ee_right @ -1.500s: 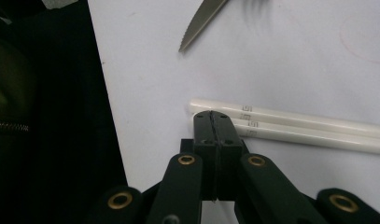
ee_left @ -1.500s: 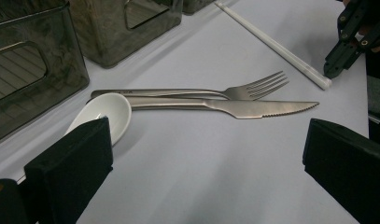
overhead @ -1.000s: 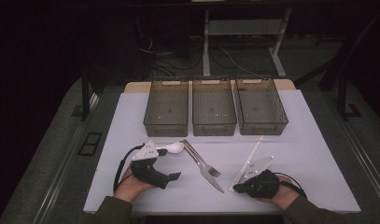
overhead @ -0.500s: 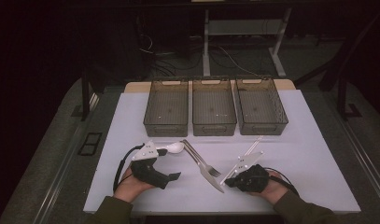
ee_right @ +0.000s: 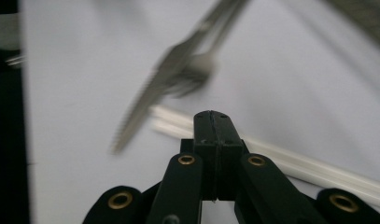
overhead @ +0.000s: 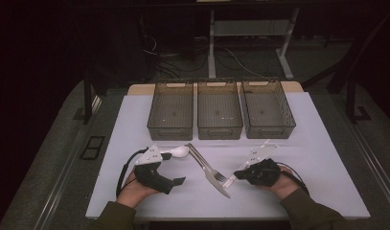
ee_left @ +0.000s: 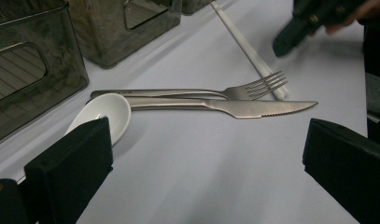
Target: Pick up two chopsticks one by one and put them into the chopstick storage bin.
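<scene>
Right gripper [overhead: 235, 175], jaws pressed together and empty, hovers over the white chopsticks [ee_right: 290, 161] just right of the fork [ee_left: 253, 86] and knife [ee_left: 253, 107] at near centre. Left closed, it could nudge the chopsticks and scatter the cutlery.

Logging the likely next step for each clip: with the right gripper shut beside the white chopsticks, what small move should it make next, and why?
Probably open the right gripper first. Its jaws are pressed together with nothing between them, and the white chopsticks lie flat on the table just past its tip, near the fork and knife. Shut jaws cannot straddle them, so opening should come before lowering over them.
</scene>
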Tool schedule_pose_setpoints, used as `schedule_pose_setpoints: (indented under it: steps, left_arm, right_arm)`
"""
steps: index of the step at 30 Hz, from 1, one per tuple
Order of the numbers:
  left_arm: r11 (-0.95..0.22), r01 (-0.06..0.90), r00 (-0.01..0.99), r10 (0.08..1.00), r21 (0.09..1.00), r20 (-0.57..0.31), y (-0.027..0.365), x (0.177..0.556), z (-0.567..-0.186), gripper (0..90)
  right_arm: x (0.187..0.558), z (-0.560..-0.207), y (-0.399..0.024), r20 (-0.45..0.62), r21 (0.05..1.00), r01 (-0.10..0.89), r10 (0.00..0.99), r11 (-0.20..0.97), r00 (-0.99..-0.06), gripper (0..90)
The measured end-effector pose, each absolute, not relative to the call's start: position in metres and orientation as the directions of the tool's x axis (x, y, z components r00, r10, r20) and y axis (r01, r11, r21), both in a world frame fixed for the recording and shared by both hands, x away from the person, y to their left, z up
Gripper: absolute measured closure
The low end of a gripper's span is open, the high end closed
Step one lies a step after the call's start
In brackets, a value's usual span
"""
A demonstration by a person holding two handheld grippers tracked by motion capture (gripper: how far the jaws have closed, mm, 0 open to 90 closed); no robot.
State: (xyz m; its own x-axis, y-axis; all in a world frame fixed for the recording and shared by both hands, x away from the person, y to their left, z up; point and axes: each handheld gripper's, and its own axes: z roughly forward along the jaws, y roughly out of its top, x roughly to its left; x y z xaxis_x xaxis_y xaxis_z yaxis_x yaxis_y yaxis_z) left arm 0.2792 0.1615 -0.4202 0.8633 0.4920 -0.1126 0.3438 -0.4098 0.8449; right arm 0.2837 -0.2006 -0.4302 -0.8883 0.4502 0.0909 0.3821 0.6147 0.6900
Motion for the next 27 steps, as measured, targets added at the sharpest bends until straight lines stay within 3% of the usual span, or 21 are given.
schedule_pose_setpoints:
  steps: [10, 27]
  left_arm:
    - [-0.405, 0.35, 0.861, 0.494, 0.845, -0.12, 0.161, 0.279, -0.421, 0.8]
    - [-0.407, 0.349, 0.863, 0.492, 0.844, -0.119, 0.161, 0.28, -0.422, 0.8]
  right_arm:
    - [0.351, -0.429, -0.267, -0.038, 0.68, 0.522, 0.736, 0.515, -0.676, 89.5]
    - [0.378, -0.44, -0.28, -0.07, 0.666, 0.547, 0.773, 0.507, -0.631, 89.5]
